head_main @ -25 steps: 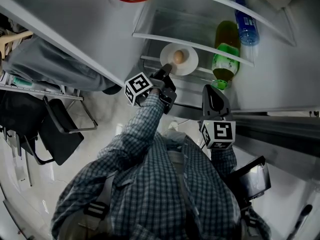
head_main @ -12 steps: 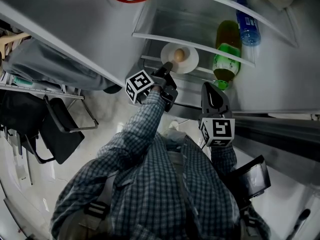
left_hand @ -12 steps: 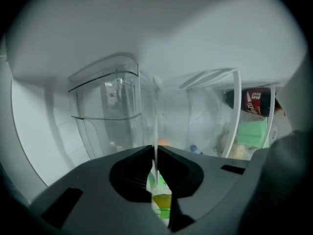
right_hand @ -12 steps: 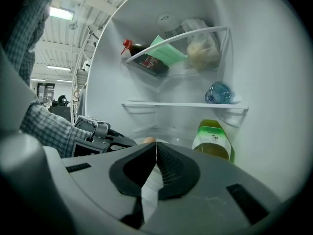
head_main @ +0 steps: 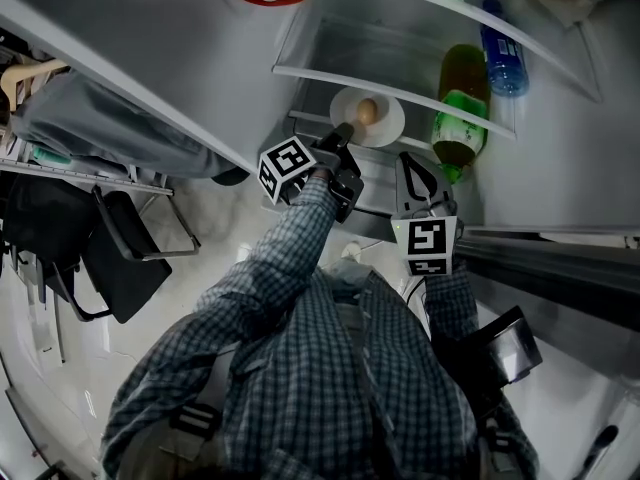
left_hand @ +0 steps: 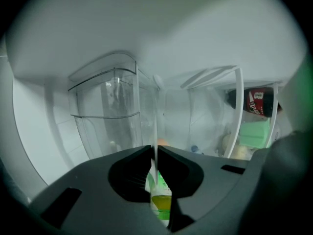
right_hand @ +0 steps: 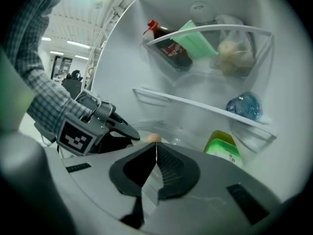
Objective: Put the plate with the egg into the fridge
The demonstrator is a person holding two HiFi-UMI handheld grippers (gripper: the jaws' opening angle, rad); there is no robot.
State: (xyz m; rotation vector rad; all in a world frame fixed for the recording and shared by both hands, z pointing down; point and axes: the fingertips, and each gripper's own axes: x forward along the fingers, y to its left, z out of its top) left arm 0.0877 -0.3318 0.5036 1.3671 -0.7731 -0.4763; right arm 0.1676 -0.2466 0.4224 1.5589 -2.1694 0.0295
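The white plate (head_main: 385,128) carries a brown egg (head_main: 367,112) and sits just inside the open fridge, below a white shelf rail (head_main: 330,76). My left gripper (head_main: 341,138) is shut on the plate's near rim. In the left gripper view the plate (left_hand: 156,121) shows edge-on as a thin white line pinched between the jaws of my left gripper (left_hand: 155,152). My right gripper (head_main: 415,176) hangs lower right of the plate, shut with nothing in it. In the right gripper view its tips (right_hand: 155,147) meet, with the egg (right_hand: 153,138) just beyond them.
A green-capped bottle (head_main: 460,108) and a blue bottle (head_main: 502,53) stand in the door racks to the right. A clear drawer (left_hand: 105,111) lies inside the fridge. A dark sauce bottle (right_hand: 168,45) and a green packet (right_hand: 198,38) sit higher up. A black chair (head_main: 120,258) stands at left.
The left gripper has carried the plate and egg a little further right, into the fridge. The right gripper has risen closer to the fridge, still shut.
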